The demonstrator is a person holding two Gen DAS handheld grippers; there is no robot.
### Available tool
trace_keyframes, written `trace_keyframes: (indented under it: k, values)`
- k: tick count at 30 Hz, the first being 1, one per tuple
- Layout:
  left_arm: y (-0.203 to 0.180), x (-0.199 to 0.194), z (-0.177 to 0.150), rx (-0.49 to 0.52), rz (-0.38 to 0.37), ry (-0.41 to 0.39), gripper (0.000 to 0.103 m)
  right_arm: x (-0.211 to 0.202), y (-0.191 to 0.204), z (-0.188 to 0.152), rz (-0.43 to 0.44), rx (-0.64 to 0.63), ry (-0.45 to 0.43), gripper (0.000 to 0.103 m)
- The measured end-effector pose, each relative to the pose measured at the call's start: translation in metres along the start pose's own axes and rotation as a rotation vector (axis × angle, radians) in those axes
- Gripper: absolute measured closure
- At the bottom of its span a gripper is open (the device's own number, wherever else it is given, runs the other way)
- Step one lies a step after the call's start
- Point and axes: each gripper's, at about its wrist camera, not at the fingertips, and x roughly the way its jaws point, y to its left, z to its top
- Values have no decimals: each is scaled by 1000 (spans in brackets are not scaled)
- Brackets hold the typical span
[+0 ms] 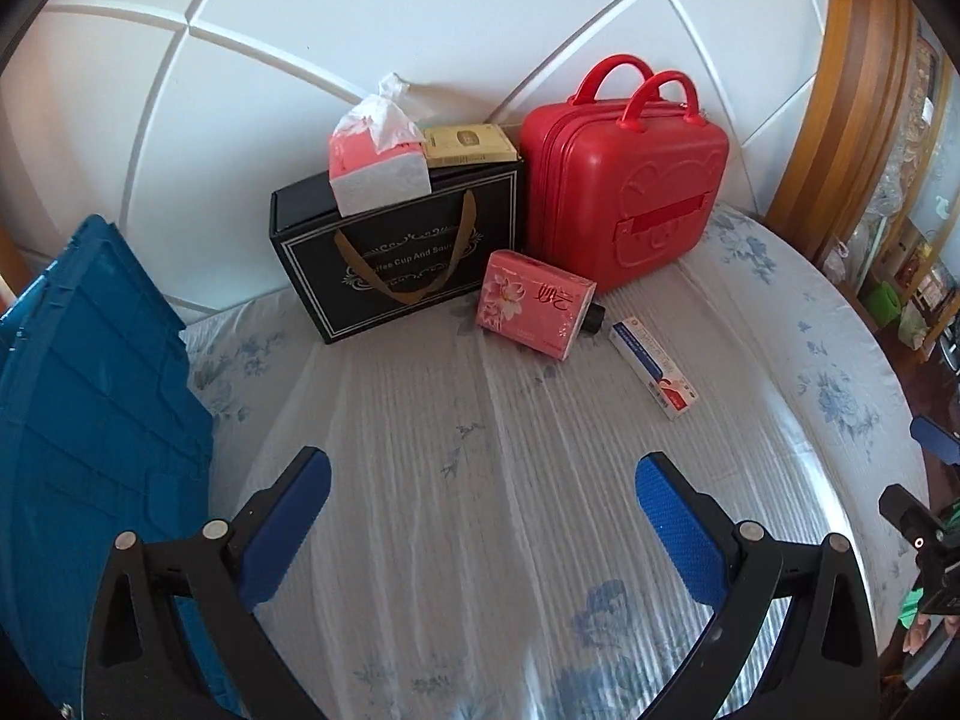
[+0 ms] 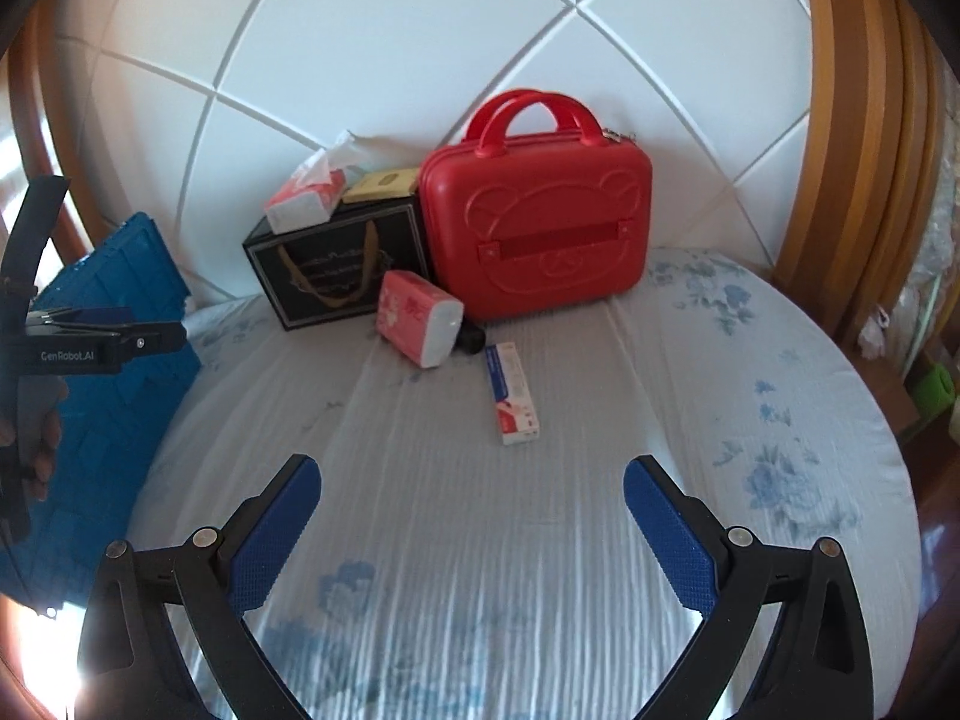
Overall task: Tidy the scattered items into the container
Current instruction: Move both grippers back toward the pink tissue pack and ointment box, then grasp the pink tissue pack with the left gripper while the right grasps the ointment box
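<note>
Nearest the cameras, the left hand-held gripper [image 1: 483,483] and the right hand-held gripper [image 2: 471,483] both hung wide and empty over the near part of the bed [image 2: 690,372]. Ahead of them, toward the headboard edge, lay the scattered things: one long toothpaste box [image 2: 512,394], its long axis running away from the fingers, one pink tissue pack [image 2: 417,318] and one small black bottle [image 2: 471,337] half hidden behind it. The right one looked nearer the box. The blue container [image 1: 90,390] sat at the bed's left edge, beside the left one. Further back stood one black gift bag [image 1: 396,264] and one red case [image 1: 624,180]
</note>
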Motion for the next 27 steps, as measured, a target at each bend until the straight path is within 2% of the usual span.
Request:
trace_keyframes:
  k: [3, 6, 10, 12, 16, 18, 20, 24, 27]
  values:
    - [-13, 42, 13, -19, 6, 5, 0, 48, -17, -3, -17, -27, 25, 0]
    - [-27, 84, 29, 5, 32, -19, 0, 93, -29, -2, -20, -36, 35, 0]
    - [-43, 141, 47, -14, 47, -2, 0, 155, -32, -1, -13, -62, 65, 0]
    - [-52, 159, 55, -30, 27, -9, 0, 181, -33, -3, -10, -59, 66, 0]
    - [-78, 195, 68, 40, 32, -21, 0, 216, -29, -7, -10, -88, 29, 0]
    - [-87, 209, 71, 71, 48, -22, 0, 233, -30, -8, -20, -87, 41, 0]
    - [-92, 222, 72, 74, 71, -23, 0, 245, -31, -8, -32, -80, 46, 0]
    - [-105, 240, 77, 74, 67, -28, 0, 257, -31, -5, -37, -65, 40, 0]
    - [-117, 253, 82, 74, 133, -27, 0, 263, -27, -3, -57, -84, 25, 0]
